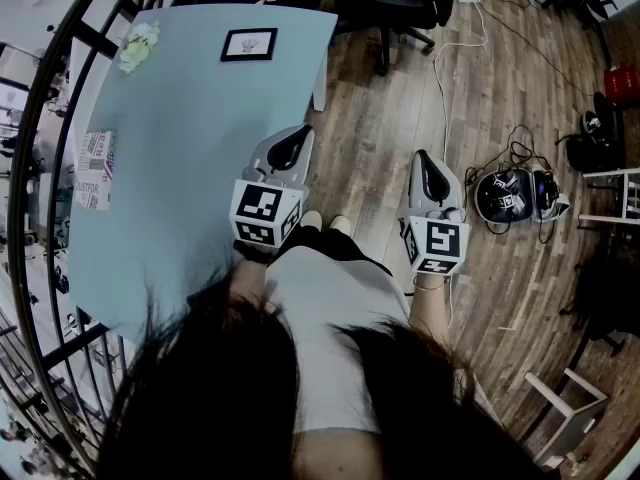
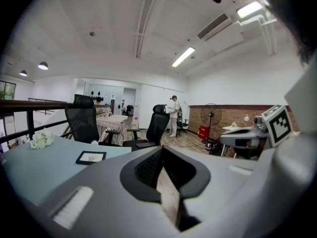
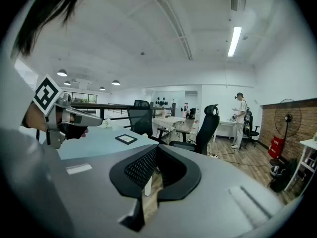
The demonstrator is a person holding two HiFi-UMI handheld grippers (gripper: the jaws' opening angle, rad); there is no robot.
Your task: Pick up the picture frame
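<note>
On table [image 1: 200, 148], picture frame [image 1: 249, 44] (flowers [image 1: 138, 46] nearby).

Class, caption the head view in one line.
Left gripper and right gripper, both shut, short of the picture frame on the table.

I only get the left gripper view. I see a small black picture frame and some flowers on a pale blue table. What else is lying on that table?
Observer: The head view shows a flat printed item, maybe a booklet, at the left edge of the table, well apart from the picture frame.
Operator: Is the other hand-held gripper above the table?
Observer: No. The right hand-held gripper is over the wooden floor, off to the table's right.
Operator: Is it carrying anything?
Observer: No. The right gripper view shows its jaws together with nothing between them.
</note>
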